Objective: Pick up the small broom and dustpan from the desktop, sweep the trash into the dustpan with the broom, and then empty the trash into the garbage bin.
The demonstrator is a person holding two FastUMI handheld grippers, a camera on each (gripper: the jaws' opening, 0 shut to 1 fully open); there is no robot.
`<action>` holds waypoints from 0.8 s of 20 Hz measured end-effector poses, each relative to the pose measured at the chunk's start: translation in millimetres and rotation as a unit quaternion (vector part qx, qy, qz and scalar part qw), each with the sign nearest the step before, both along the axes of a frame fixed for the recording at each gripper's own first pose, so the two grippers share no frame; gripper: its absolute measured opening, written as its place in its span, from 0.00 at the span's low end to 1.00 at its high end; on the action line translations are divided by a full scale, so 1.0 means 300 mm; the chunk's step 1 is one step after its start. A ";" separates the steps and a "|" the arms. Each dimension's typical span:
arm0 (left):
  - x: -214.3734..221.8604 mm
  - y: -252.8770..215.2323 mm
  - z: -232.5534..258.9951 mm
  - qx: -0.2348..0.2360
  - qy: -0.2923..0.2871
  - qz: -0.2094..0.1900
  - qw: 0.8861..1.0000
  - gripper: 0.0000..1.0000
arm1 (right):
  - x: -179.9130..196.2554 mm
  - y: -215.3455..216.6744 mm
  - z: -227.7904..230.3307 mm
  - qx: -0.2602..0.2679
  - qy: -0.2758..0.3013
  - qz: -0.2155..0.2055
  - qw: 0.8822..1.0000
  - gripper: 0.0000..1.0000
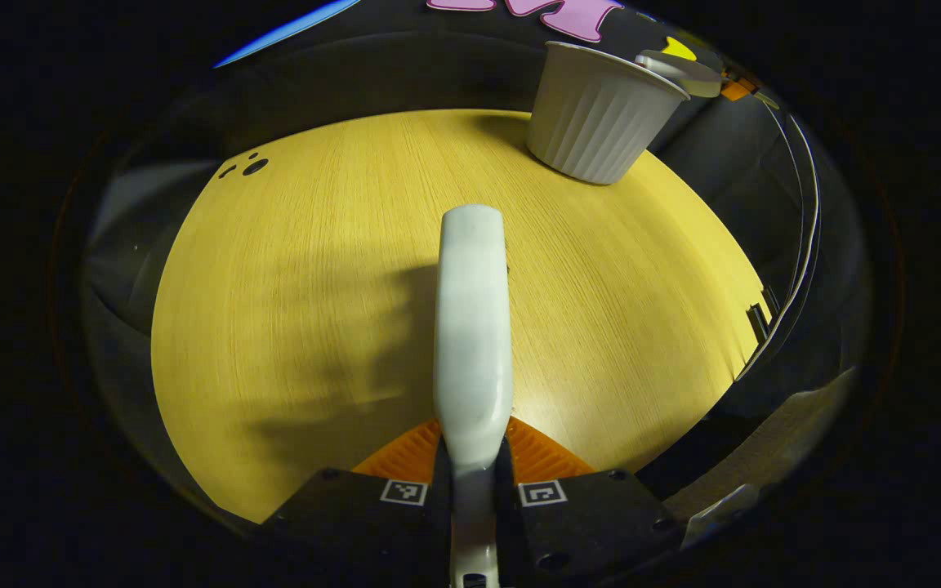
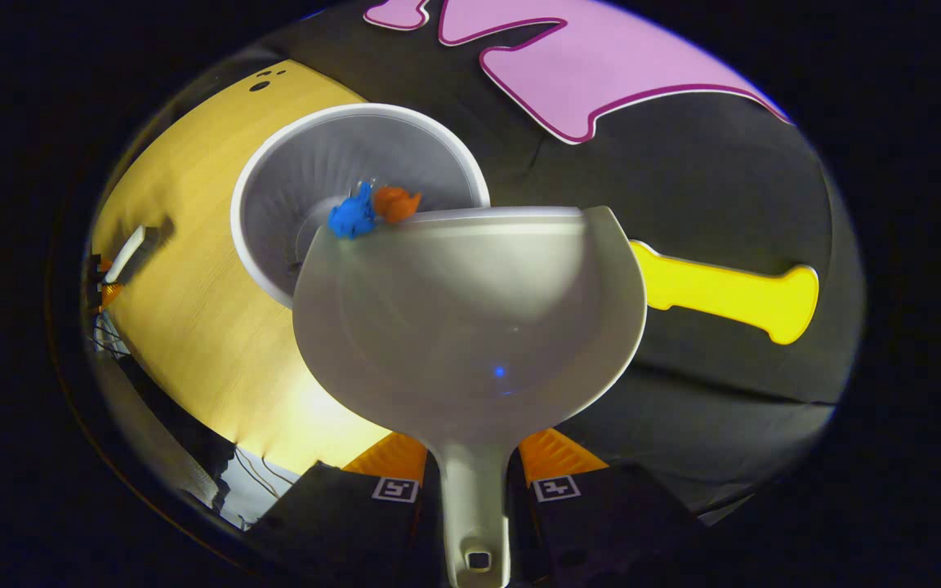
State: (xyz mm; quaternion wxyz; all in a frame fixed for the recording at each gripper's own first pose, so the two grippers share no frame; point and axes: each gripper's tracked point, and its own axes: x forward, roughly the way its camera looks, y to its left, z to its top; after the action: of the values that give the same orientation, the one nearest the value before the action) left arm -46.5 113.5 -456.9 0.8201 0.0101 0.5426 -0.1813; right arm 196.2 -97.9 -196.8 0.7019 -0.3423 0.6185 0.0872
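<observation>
The small white broom (image 1: 473,327) runs forward from my left gripper (image 1: 473,445), which is shut on its handle above the yellow wooden desktop (image 1: 291,286). In the right gripper view my right gripper (image 2: 474,457) is shut on the handle of the pale dustpan (image 2: 470,327), whose front lip is over the white ribbed garbage bin (image 2: 315,163). A blue scrap (image 2: 350,216) and an orange scrap (image 2: 396,202) sit at that lip, over the bin's inside. In the left gripper view the bin (image 1: 597,118) stands at the far right, with the dustpan's edge (image 1: 679,69) over its rim.
The desktop (image 2: 193,310) ends close behind the bin at the black cloth wall. A few small dark holes (image 1: 254,166) mark its far left corner. The broom (image 2: 126,253) and the other gripper appear small at the left of the right gripper view. Cables hang below the table's near edge (image 2: 250,474).
</observation>
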 end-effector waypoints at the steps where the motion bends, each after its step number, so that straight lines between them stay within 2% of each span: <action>1: 0.003 0.002 -0.003 0.000 0.001 0.000 1.000 0.26 | 0.006 0.007 -0.004 0.001 0.004 0.001 1.000 0.36; 5: 0.008 0.011 -0.011 0.000 0.003 0.002 1.000 0.26 | 0.019 0.030 -0.011 0.004 0.015 0.005 1.000 0.36; 6: 0.009 0.014 -0.012 0.001 0.004 0.002 1.000 0.26 | 0.018 0.031 -0.007 0.004 0.016 0.006 1.000 0.31; 9: 0.015 0.020 -0.017 0.004 0.003 0.002 1.000 0.26 | 0.017 0.026 -0.008 0.006 0.013 0.005 1.000 0.36; 10: 0.017 0.020 -0.018 0.005 0.003 0.002 1.000 0.26 | 0.017 0.023 -0.004 0.009 0.011 0.003 1.000 0.31; 11: 0.017 0.019 -0.018 0.006 0.003 0.001 1.000 0.26 | 0.012 0.022 -0.002 0.012 0.007 0.001 1.000 0.36; 16: 0.017 0.012 -0.014 0.013 0.001 -0.001 1.000 0.26 | -0.015 -0.001 0.054 0.054 -0.022 -0.030 0.998 0.31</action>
State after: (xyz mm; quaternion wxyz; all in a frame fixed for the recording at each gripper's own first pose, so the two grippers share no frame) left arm -41.3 117.1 -461.3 0.8193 0.0213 0.5456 -0.1749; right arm 191.7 -98.1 -180.5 0.7350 -0.2875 0.6071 0.0920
